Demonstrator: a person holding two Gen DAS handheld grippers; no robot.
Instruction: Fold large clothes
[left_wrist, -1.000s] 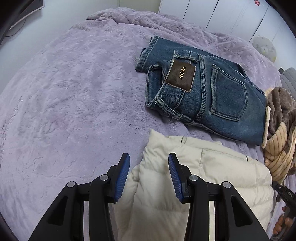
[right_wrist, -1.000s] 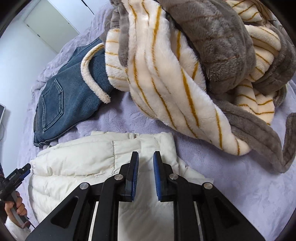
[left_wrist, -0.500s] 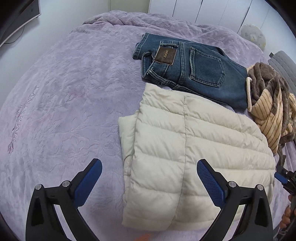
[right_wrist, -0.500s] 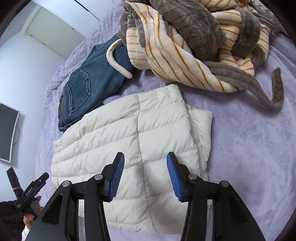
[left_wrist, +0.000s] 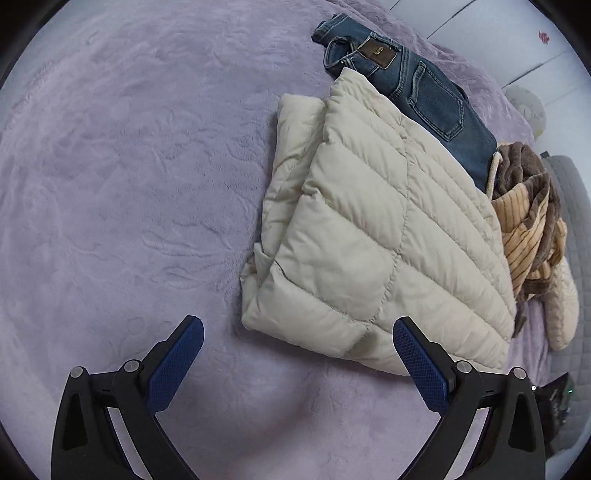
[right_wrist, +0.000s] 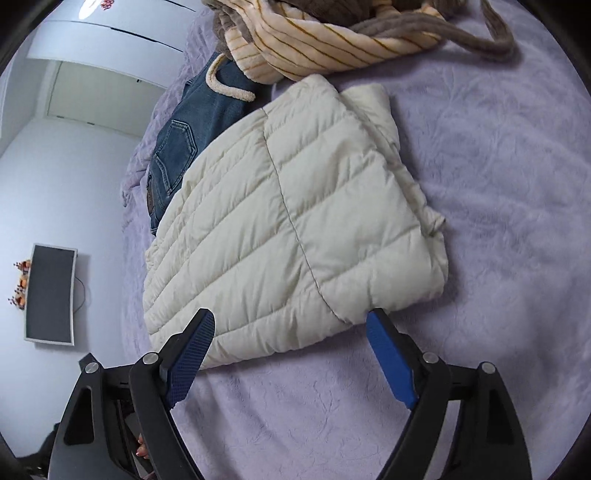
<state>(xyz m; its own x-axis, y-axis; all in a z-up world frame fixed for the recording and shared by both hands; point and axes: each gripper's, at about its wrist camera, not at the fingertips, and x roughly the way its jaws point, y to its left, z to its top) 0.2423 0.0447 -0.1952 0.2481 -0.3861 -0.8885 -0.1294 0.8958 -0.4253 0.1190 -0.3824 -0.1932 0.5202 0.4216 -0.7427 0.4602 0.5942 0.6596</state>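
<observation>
A cream quilted down jacket (left_wrist: 369, 236) lies folded into a thick rectangle on the lilac bed cover (left_wrist: 129, 184). It also shows in the right wrist view (right_wrist: 280, 221). My left gripper (left_wrist: 297, 360) is open wide and empty, hovering just in front of the jacket's near edge. My right gripper (right_wrist: 291, 354) is open wide and empty at the jacket's near edge on the other side. Neither gripper touches the jacket.
Folded blue jeans (left_wrist: 424, 81) lie beyond the jacket, also in the right wrist view (right_wrist: 181, 147). A brown and cream striped fleece robe (left_wrist: 528, 221) is heaped at the jacket's far side (right_wrist: 314, 40). A monitor (right_wrist: 50, 293) hangs on the wall.
Both grippers let go of the jacket, opened wide and pulled back from it. The jacket now lies folded and free on the bed.
</observation>
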